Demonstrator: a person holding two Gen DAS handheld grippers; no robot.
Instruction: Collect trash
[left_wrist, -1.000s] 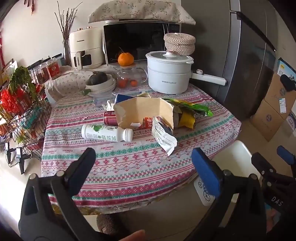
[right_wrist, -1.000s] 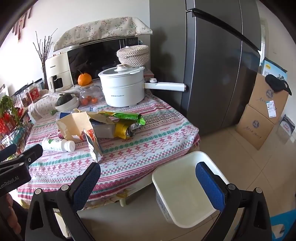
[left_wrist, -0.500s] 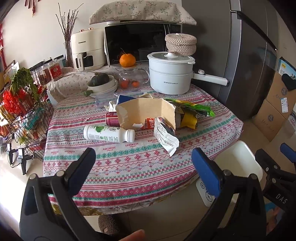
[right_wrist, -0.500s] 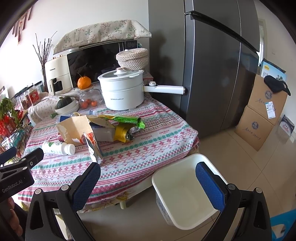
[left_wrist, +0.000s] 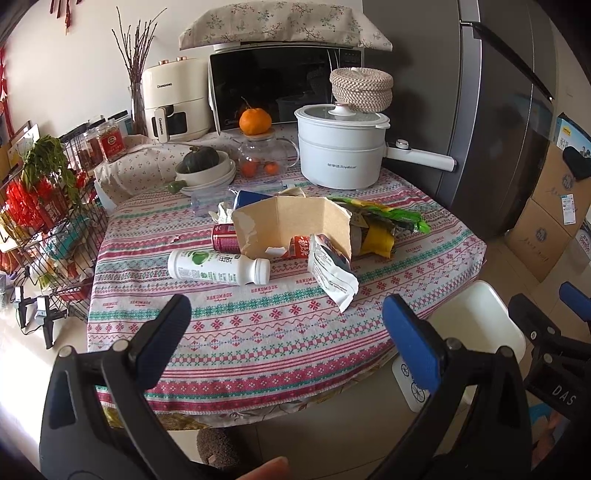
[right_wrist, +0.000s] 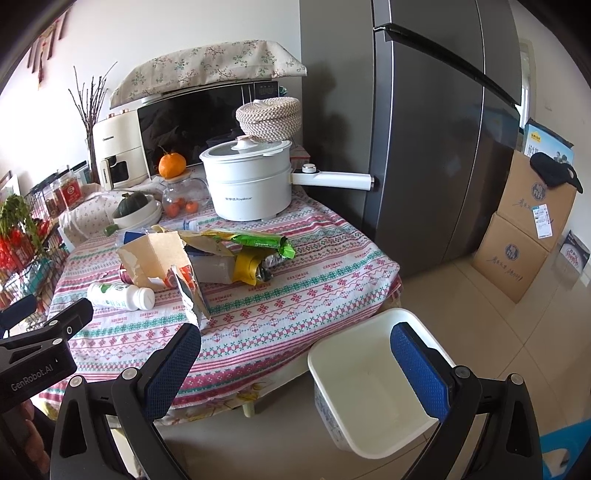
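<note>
Kitchen table litter awaits: both grippers, left gripper and right gripper, gape empty; best grab the bottle first, bin alongside.

Home kitchen — fridge, microwave, cooking pot (cloth-covered table).

Black clamp-like left claw and right claw, blue pads, seemingly textured.

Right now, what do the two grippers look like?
Both match: black plastic clamp-style frames with silver rivets and blue mesh-textured pads. The left gripper reads "GenRobot.AI" on its side in the right wrist view; the right gripper shows "DAS" in the left. No cables visible.
</note>
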